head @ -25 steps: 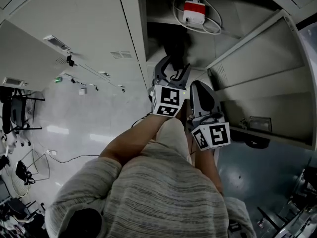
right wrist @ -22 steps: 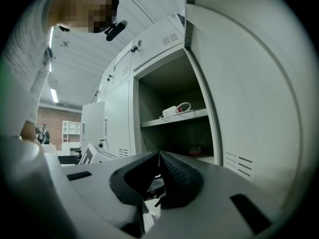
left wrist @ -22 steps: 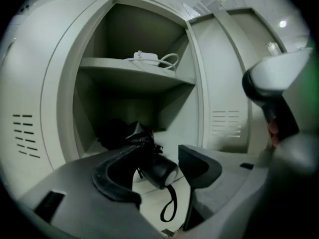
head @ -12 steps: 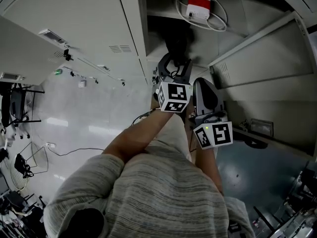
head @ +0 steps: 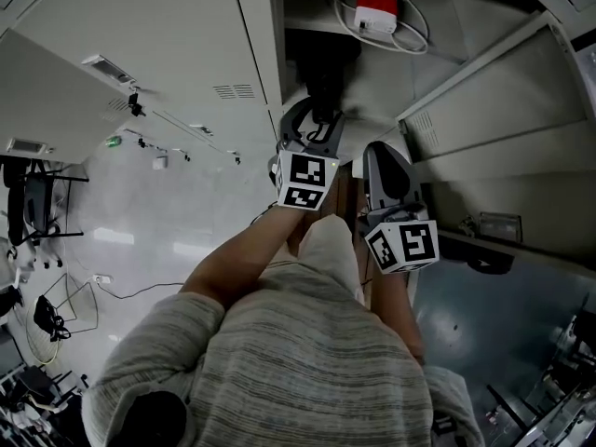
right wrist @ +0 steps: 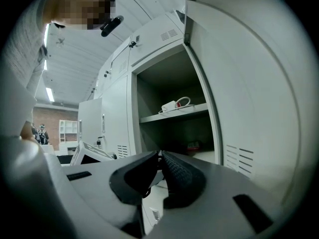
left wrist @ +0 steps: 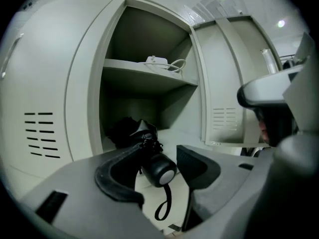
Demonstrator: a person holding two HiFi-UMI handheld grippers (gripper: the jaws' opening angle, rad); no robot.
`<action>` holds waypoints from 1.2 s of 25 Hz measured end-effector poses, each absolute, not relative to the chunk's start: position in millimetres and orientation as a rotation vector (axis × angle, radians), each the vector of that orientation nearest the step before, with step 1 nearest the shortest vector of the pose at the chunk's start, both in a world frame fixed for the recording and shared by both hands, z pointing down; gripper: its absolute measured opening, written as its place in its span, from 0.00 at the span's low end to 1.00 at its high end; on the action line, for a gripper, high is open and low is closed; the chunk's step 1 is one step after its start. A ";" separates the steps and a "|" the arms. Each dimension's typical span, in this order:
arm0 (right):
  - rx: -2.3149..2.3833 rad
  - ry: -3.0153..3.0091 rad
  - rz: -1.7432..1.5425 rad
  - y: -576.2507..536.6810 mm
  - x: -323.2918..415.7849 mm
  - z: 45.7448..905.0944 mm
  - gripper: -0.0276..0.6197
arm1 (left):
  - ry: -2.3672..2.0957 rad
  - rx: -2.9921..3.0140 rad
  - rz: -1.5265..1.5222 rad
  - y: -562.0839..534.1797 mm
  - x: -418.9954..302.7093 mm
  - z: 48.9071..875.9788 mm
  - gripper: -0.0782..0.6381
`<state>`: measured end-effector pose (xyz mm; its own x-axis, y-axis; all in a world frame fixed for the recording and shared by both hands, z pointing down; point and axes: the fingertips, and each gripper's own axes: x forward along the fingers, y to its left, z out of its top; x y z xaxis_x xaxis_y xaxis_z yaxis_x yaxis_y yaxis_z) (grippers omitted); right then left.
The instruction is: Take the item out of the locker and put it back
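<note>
A folded black umbrella (left wrist: 149, 153) with a wrist strap lies on the floor of the locker's lower compartment (left wrist: 174, 136); in the head view it is a dark mass (head: 323, 80). My left gripper (left wrist: 162, 171) reaches into that compartment, and the umbrella's round handle end sits between its jaws. The jaws are closing: the left pad is against the umbrella, and a small gap shows at the right pad. The left gripper (head: 312, 124) is at the locker mouth in the head view. My right gripper (right wrist: 160, 156) (head: 380, 156) is shut on nothing, just right of the left one outside the opening.
A red-and-white device with a coiled white cable (head: 375, 12) (left wrist: 158, 61) lies on the locker's upper shelf. The locker door (head: 503, 119) stands open to the right. Closed lockers (head: 140, 35) are on the left. A small red object (right wrist: 193, 146) sits deep in the lower compartment.
My left gripper has shifted left and a little deeper into the locker opening, around the umbrella. The right gripper has hardly moved.
</note>
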<state>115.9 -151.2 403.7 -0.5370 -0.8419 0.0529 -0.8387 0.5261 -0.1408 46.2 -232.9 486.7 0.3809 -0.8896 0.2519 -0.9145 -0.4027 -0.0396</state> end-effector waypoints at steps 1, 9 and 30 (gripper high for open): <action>-1.503 2.728 -0.243 -153.2 113.1 406.1 0.09 | -1.622 2.542 0.334 -231.4 47.3 485.0 0.43; -1.475 2.787 -0.248 -171.5 76.2 419.9 0.29 | -1.478 2.699 0.212 -196.4 25.1 466.0 0.47; -1.824 2.841 -0.333 -238.1 31.0 501.4 0.43 | -1.324 2.730 0.105 -129.3 -61.5 447.8 0.17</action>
